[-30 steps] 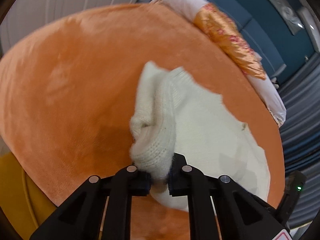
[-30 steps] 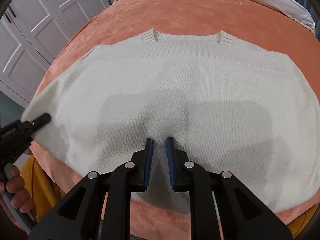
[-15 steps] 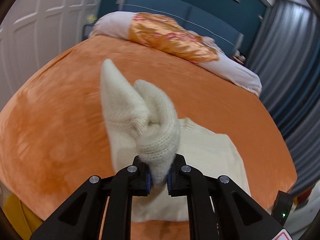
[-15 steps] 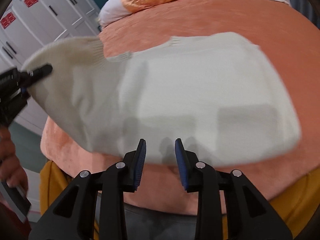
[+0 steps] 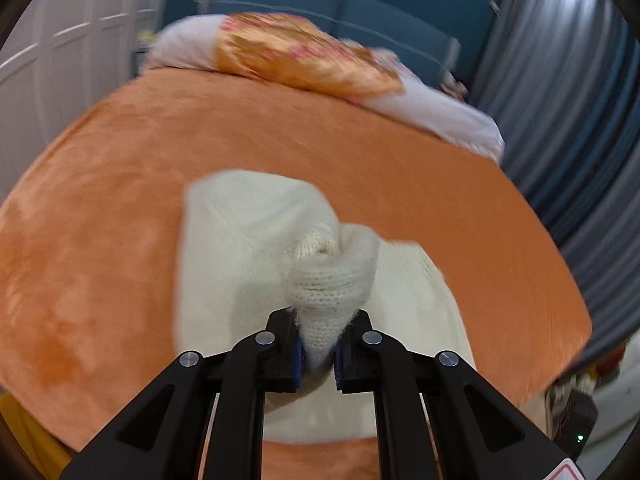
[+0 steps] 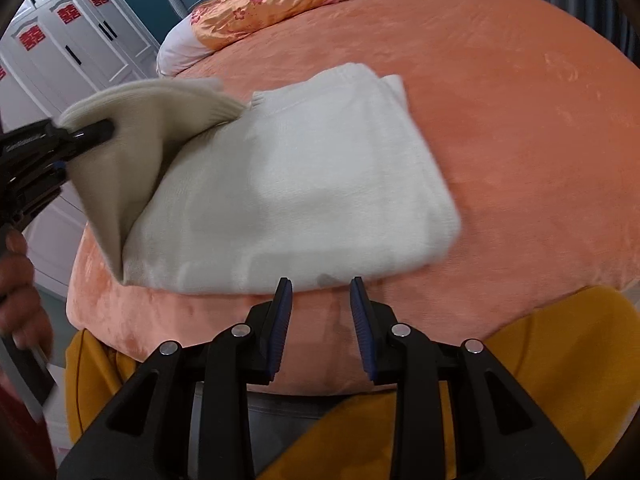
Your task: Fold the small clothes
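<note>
My left gripper [image 5: 318, 344] fingers clench the cream knit sweater [image 6: 304, 184] edge; right gripper [image 6: 320, 312], just opened, holds nothing. Bunched flap could land crooked on the bed [image 6: 500, 120], dragging the unpinned folded body.

Black fingers [image 6: 280, 320] with blue pads
</note>
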`<move>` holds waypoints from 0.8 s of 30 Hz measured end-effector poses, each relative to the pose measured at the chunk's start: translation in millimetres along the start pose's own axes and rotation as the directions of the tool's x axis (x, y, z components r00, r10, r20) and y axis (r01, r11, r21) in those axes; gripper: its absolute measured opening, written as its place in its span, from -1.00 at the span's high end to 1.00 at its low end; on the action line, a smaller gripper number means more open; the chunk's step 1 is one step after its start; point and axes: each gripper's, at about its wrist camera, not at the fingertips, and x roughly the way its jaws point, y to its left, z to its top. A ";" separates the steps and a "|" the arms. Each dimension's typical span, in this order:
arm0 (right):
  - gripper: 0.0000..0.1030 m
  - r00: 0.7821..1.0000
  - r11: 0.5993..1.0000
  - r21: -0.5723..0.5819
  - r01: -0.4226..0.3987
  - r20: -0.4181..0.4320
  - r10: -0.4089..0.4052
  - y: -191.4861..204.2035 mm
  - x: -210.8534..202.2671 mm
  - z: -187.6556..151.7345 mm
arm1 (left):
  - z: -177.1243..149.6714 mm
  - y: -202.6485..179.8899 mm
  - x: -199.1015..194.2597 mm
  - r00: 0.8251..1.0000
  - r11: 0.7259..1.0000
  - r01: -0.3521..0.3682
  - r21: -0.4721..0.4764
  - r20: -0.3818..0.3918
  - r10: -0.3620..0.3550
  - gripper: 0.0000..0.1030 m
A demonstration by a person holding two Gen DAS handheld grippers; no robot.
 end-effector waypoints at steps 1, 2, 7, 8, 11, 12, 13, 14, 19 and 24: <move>0.42 1.000 1.000 -0.002 -0.002 -0.002 0.002 -2.0 -0.7 0.2 | 5.0 15.1 -11.5 1.000 0.999 -0.016 -0.027 0.020 0.017 0.85; 0.42 1.000 1.000 -0.007 -0.006 -0.007 0.006 -2.5 0.1 1.4 | 9.8 37.4 -26.0 0.998 0.997 -0.040 -0.071 0.038 0.043 0.85; 0.42 0.996 0.995 -0.044 -0.086 -0.034 0.084 19.2 14.2 18.5 | 2.8 133.3 -54.2 0.994 0.954 -0.103 -0.282 0.001 0.107 0.85; 0.45 0.993 0.991 -0.068 -0.112 -0.040 0.110 33.4 20.3 26.4 | -6.1 153.0 -51.5 0.994 0.937 -0.110 -0.332 -0.023 0.109 0.85; 0.53 0.989 0.978 -0.157 -0.140 -0.067 0.131 80.0 43.5 49.3 | -31.0 193.3 -41.0 0.994 0.886 -0.109 -0.450 -0.068 0.088 0.85; 0.54 0.989 0.973 -0.186 -0.139 -0.075 0.127 96.5 53.3 57.6 | -39.6 204.5 -36.4 0.993 0.868 -0.111 -0.485 -0.080 0.082 0.85; 0.55 0.989 0.969 -0.204 -0.139 -0.083 0.124 108.1 60.1 63.0 | -46.0 212.3 -34.5 0.993 0.854 -0.110 -0.508 -0.085 0.077 0.85; 0.58 0.988 0.964 -0.227 -0.140 -0.098 0.121 124.3 71.4 71.0 | -51.8 219.4 -32.4 0.994 0.844 -0.108 -0.525 -0.088 0.072 0.85; 0.60 0.984 0.952 -0.287 -0.106 -0.170 0.059 167.9 122.3 91.0 | -72.5 240.5 -25.7 0.994 0.809 -0.089 -0.582 -0.104 0.035 0.82; 0.60 0.979 0.942 -0.332 -0.058 -0.204 -0.011 182.0 146.4 96.7 | -86.1 258.6 -19.1 0.995 0.771 -0.035 -0.636 -0.091 -0.030 0.58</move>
